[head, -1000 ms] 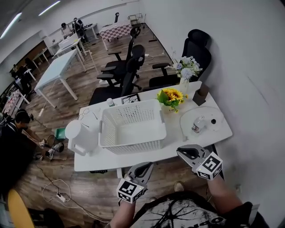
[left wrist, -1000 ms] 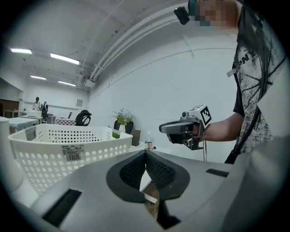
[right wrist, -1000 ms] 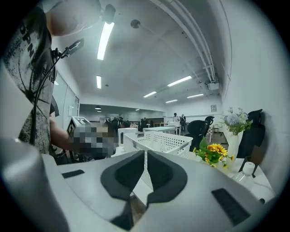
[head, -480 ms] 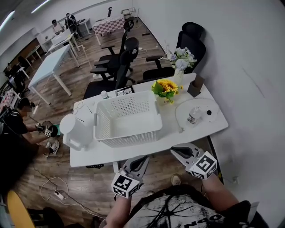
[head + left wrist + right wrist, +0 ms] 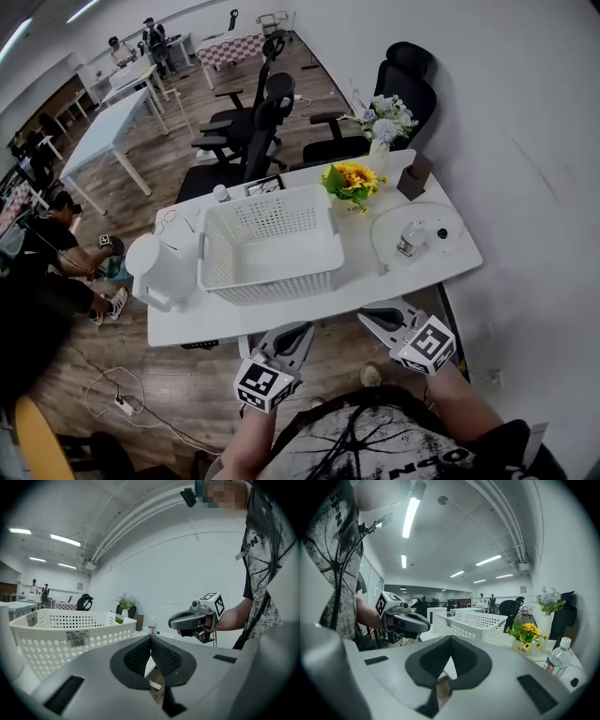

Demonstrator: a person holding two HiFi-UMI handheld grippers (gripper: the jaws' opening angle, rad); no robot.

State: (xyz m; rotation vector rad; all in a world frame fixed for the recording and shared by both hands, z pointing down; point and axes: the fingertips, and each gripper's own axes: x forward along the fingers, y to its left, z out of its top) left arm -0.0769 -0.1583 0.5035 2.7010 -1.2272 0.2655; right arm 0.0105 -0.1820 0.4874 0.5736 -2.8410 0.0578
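Basket (image 5: 272,284): white perforated plastic, rectangular, empty, a barcode label on one wall. Centre of the head view, on a white table (image 5: 309,306), near its front edge.

Left gripper (image 5: 301,329): lower centre of the head view, just below the table's front edge and clear of it. Jaws pressed together with nothing between them, tips aimed up-frame at the basket's front wall. Apart from the basket.

Right gripper (image 5: 368,316): lower right of centre, level with the left gripper, also just off the front edge. Jaws likewise closed and empty, tips pointing left and up-frame toward the table.

On the table, outward from the basket:
- White jug (image 5: 159,270) with handle, just beside the basket's left wall.
- Sunflower bunch (image 5: 352,178) in a small pot, just beside the basket's upper right corner.
- Round white tray (image 5: 433,261), right of the basket, carrying a clear water bottle (image 5: 408,239), upright, and a small dark item too small to identify.
- Vase of pale flowers (image 5: 382,127) and a brown box (image 5: 413,178), at the far right edge.

Beyond the table: black office chairs (image 5: 258,131), upper centre, on wood flooring; further white tables, upper left.
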